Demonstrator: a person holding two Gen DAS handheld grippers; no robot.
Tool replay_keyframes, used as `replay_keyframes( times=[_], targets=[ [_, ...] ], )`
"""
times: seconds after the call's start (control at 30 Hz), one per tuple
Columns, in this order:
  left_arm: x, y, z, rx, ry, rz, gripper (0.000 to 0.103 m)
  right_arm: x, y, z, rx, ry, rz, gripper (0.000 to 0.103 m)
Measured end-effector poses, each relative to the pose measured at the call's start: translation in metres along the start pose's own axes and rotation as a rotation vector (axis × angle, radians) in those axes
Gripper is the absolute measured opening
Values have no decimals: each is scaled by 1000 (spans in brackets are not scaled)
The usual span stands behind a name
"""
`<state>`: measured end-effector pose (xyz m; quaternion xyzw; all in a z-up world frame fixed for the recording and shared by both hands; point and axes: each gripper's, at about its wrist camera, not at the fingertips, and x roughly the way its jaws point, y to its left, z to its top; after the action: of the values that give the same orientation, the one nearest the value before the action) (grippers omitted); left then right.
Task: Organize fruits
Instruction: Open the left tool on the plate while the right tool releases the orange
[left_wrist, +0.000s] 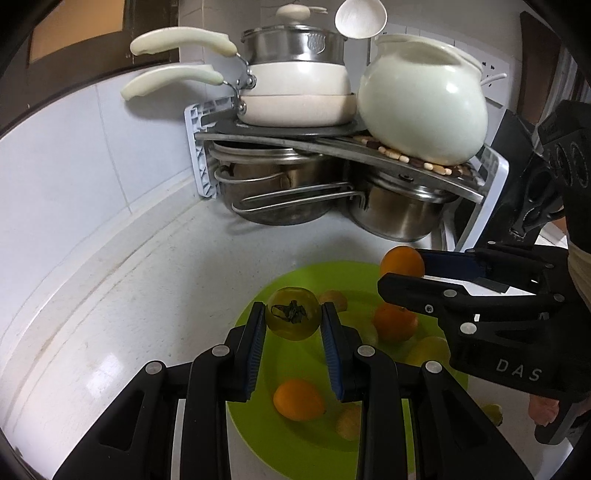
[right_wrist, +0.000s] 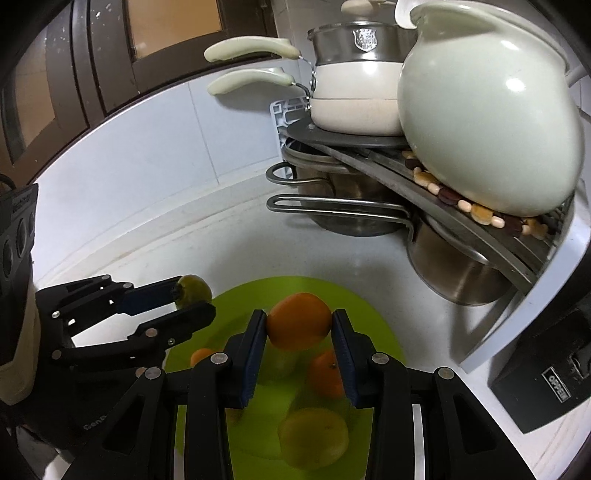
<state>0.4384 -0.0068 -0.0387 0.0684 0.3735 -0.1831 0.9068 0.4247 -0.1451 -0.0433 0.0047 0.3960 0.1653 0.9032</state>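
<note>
White tiled walls meet a pale, smooth tabletop (left_wrist: 155, 266) in a kitchen corner, where a round lime-green plastic plate (left_wrist: 258, 435) lies flat and holds several loose fruits. Above the plate, the left hand-held gripper (left_wrist: 293, 314), black with ribbed blue pads, is clamped on a round greenish-yellow fruit with a dark dried calyx (left_wrist: 293, 314), held clear of the plate's surface. The right hand-held gripper (right_wrist: 299, 325), of the same build, is clamped on a smooth round orange fruit (right_wrist: 299, 320), likewise held above the plate. White letters "DAS" show on the right gripper's body in the left wrist view.

On the plate rest a small orange fruit (left_wrist: 298, 400) near the front, an orange citrus with a dark stem spot (right_wrist: 327, 373), and a blurred yellowish fruit (right_wrist: 314, 437); other pale yellow pieces are too blurred to tell apart.

Behind the plate, a white plastic corner rack with a grey metal shelf (left_wrist: 207, 155) carries two stacked cream saucepans with curved cream handles (left_wrist: 295, 92), the upper one topped by a steel-rimmed pot bearing a shield emblem, and a glossy pale-green ceramic jar (left_wrist: 424, 107) tilted on a beaded wooden mat (right_wrist: 476, 210). Stainless-steel pots (left_wrist: 395, 210) sit under the shelf. A black box labelled "OPPEIN" (right_wrist: 546, 376) stands at right.
</note>
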Motion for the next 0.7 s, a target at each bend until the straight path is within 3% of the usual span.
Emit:
replay_keyframes(
  times=[0.2, 0.3, 0.7],
  targets=[
    [6, 2, 0, -8, 18, -7, 31, 4, 2, 0, -5, 6, -10, 38],
    [4, 2, 0, -15, 17, -6, 36, 2, 2, 0, 1, 4, -15, 42],
    [-33, -3, -5, -24, -27, 31, 39, -28, 5, -7, -5, -39, -32, 42]
  ],
)
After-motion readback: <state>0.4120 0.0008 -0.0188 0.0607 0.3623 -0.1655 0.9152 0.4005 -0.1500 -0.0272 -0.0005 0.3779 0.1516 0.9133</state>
